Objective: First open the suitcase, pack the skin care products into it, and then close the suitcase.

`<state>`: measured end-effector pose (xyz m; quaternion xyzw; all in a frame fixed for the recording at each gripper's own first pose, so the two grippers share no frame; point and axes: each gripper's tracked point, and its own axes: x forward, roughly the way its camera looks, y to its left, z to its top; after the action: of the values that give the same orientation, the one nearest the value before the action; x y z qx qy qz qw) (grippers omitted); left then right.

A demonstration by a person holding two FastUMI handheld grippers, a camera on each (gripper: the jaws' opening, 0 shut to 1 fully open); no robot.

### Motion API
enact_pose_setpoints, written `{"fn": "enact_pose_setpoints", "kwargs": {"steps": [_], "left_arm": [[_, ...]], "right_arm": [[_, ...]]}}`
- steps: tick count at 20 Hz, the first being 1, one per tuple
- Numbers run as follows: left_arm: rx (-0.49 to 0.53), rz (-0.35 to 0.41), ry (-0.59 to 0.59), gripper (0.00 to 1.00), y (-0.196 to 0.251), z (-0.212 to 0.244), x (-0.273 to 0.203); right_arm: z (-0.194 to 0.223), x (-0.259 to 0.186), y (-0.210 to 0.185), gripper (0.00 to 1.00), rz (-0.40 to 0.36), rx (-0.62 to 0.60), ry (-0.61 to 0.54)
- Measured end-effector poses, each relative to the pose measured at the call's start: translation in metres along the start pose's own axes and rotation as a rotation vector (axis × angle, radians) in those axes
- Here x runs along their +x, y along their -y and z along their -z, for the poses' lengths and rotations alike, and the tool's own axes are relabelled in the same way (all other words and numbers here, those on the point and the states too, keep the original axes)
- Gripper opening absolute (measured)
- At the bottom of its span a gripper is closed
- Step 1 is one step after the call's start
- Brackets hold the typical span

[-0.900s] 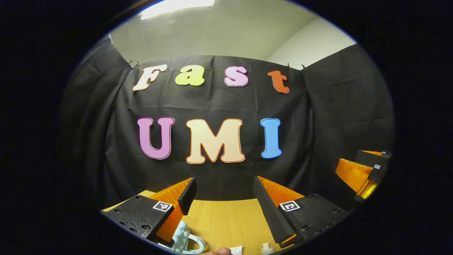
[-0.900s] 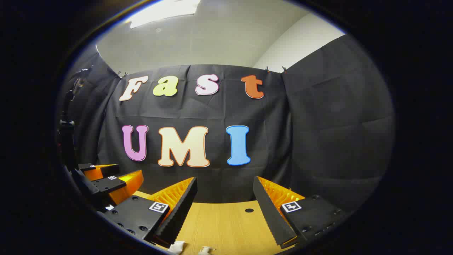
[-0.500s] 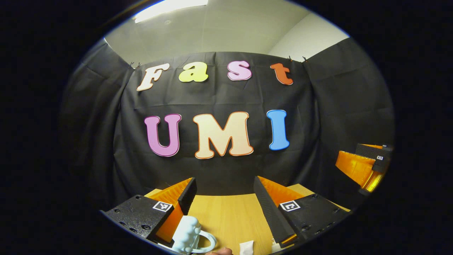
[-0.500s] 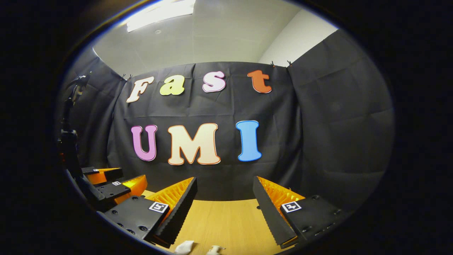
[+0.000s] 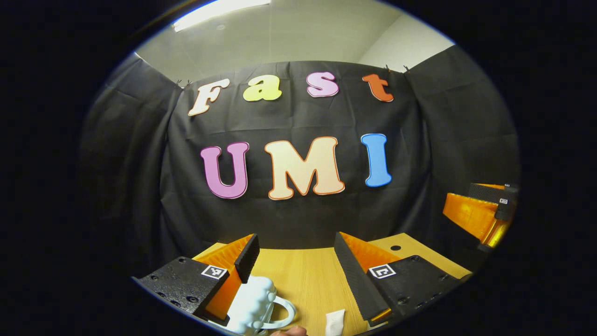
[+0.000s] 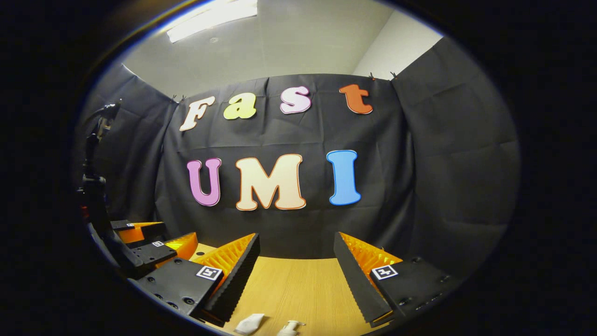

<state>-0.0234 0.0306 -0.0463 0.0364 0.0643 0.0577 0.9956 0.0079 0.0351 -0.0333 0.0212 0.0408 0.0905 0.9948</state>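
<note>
Suitcase: I cannot tell where it lies; both cameras look mostly at the booth's black cloth wall.
Skin care products: a small white squeeze tube [image 5: 335, 322] lies flat on the light wooden surface [image 5: 303, 280] at the bottom edge of the left gripper view. The right gripper view has a white tube [image 6: 249, 323] with a white pump bottle [image 6: 288, 328] just beside it, low between that gripper's fingers.
Other item: a pale bumpy white mug with a loop handle [image 5: 259, 303] stands near the left gripper's left finger; whether they touch I cannot tell.
Left gripper [image 5: 296, 252]: jaws spread wide, nothing between them, above the surface.
Right gripper [image 6: 296, 249]: jaws likewise wide and empty, above the surface.
Hand: a fingertip [image 5: 289, 331] shows at the bottom edge of the left gripper view.
Step in hand: judged as the start; nothing is gripped and no packing is evident.
Next move: likely tilt down, find the suitcase and open its lid before taking up any tube or bottle.
</note>
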Motion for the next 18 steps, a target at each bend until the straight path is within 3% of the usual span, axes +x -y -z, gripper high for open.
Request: {"fn": "enact_pose_setpoints", "kwargs": {"steps": [7,18], "left_arm": [[0.063,-0.051,-0.174,0.98,0.018,0.062,-0.006],[-0.035,-0.004,-0.591,0.99,0.009,0.214,-0.007]], "right_arm": [[0.02,-0.006,0.024,1.0,-0.11,0.006,-0.037],[0.048,-0.002,0.021,0.99,-0.031,0.025,-0.145]]}}
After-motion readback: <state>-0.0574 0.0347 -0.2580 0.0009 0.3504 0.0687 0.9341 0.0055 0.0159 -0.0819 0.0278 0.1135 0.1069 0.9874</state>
